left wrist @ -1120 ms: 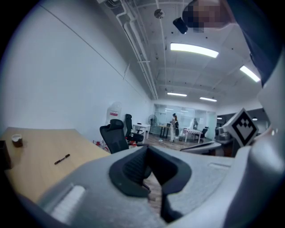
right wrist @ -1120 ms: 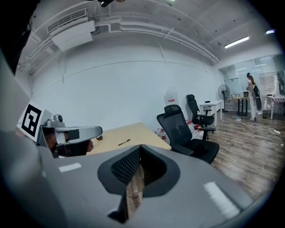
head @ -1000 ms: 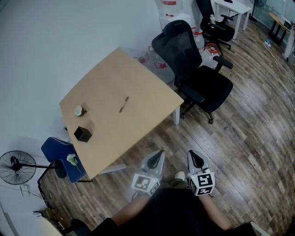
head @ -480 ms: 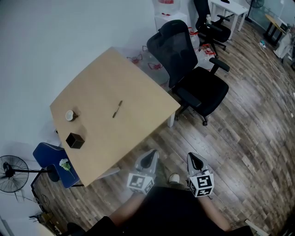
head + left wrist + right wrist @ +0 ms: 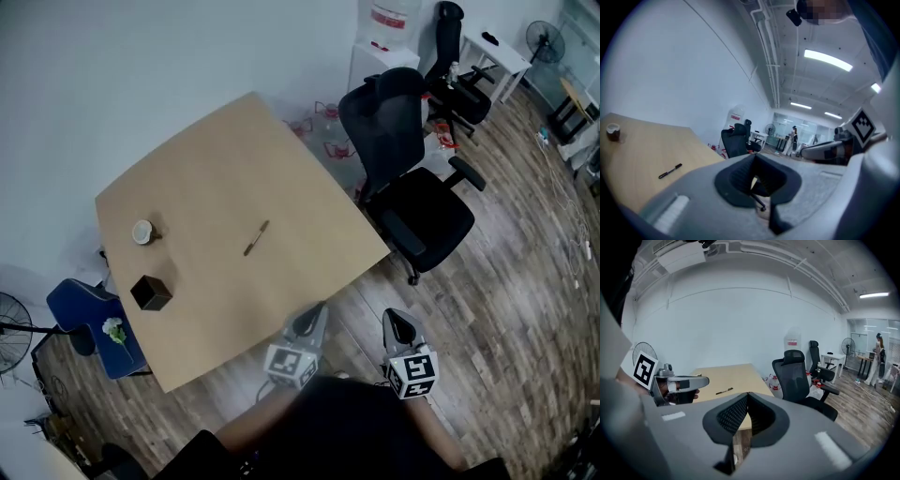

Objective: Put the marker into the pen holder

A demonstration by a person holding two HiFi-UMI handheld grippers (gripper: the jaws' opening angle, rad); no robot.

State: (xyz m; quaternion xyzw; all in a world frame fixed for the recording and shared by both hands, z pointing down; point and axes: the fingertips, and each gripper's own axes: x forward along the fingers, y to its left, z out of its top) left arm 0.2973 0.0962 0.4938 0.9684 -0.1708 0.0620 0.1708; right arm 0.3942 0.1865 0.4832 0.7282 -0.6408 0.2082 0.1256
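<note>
On the wooden floor, a pale table (image 5: 281,169) stands beside a black office chair (image 5: 412,178). Near the table's front edge, the left gripper (image 5: 313,320) and right gripper (image 5: 397,324) hover, each clenched tip to tip on nothing. The black pen holder (image 5: 150,292) sits near the table's left corner. The marker (image 5: 255,238) lies flat mid-table, well apart from it.

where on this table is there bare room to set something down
Most of the table is bare: the whole far half beyond the marker, and the right side between the marker and the chair. Busiest is the left edge, where the cup and pen holder sit.
</note>
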